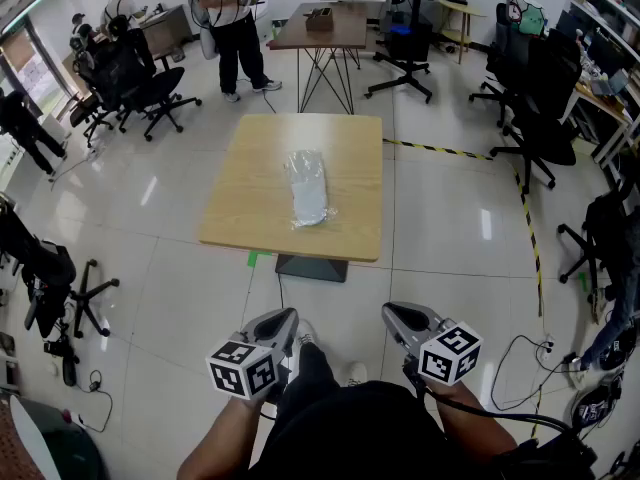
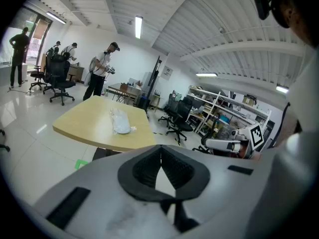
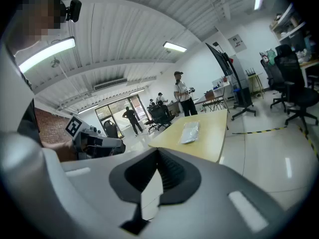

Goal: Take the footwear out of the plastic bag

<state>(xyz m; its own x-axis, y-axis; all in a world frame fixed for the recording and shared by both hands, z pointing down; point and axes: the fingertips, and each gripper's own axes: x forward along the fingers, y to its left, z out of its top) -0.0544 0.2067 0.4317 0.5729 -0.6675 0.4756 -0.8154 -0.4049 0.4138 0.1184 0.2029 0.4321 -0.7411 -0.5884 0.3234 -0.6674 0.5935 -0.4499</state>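
Observation:
A clear plastic bag [image 1: 307, 189] with pale footwear inside lies flat near the middle of the light wooden table [image 1: 250, 208]. The bag also shows in the left gripper view [image 2: 120, 121] and in the right gripper view [image 3: 190, 132]. My left gripper [image 1: 284, 320] is held low, close to my body, well short of the table, with its jaws shut and nothing in them. My right gripper [image 1: 395, 318] sits beside it, likewise shut and empty. From each gripper view I see the other gripper's marker cube [image 2: 255, 135] [image 3: 74, 127].
The table stands alone on a glossy tiled floor. Black office chairs [image 1: 130, 83] cluster at the far left and right. A person [image 1: 232, 23] stands beyond the table near a second table [image 1: 325, 28]. Yellow-black tape [image 1: 525, 208] runs along the floor at the right.

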